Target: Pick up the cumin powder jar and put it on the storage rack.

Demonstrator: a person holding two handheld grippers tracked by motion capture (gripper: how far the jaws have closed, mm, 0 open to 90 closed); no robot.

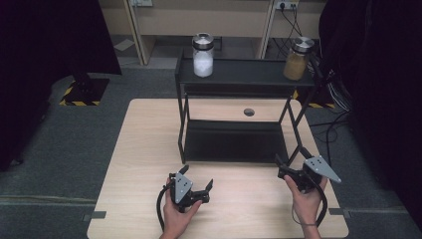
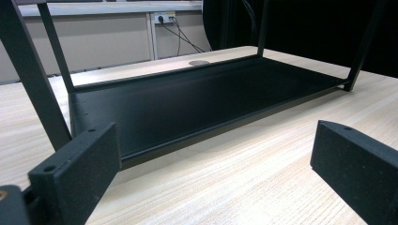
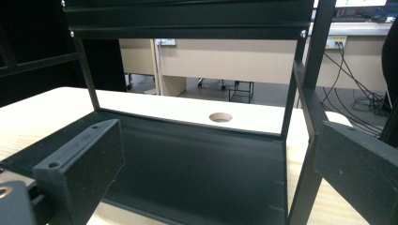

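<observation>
Both grippers waited empty in front of the rack, nothing yet picked up.

The left gripper [image 1: 198, 188] and right gripper [image 1: 290, 169] rested low over the table [image 1: 144, 149], each with jaws spread wide and holding nothing; the gripper views looked across the bare lower shelf [image 2: 187, 103]. The work seemed at its opening step, a reach not yet begun. Nearest lay the rack [image 1: 234, 79], whose top shelf carried two lidded jars well apart: the left jar [image 1: 203, 55] filled with something white, the right jar [image 1: 297, 59] with a tan, grainy fill. A next move would likely call for lifting a gripper up to a jar and closing squarely round its body.
</observation>
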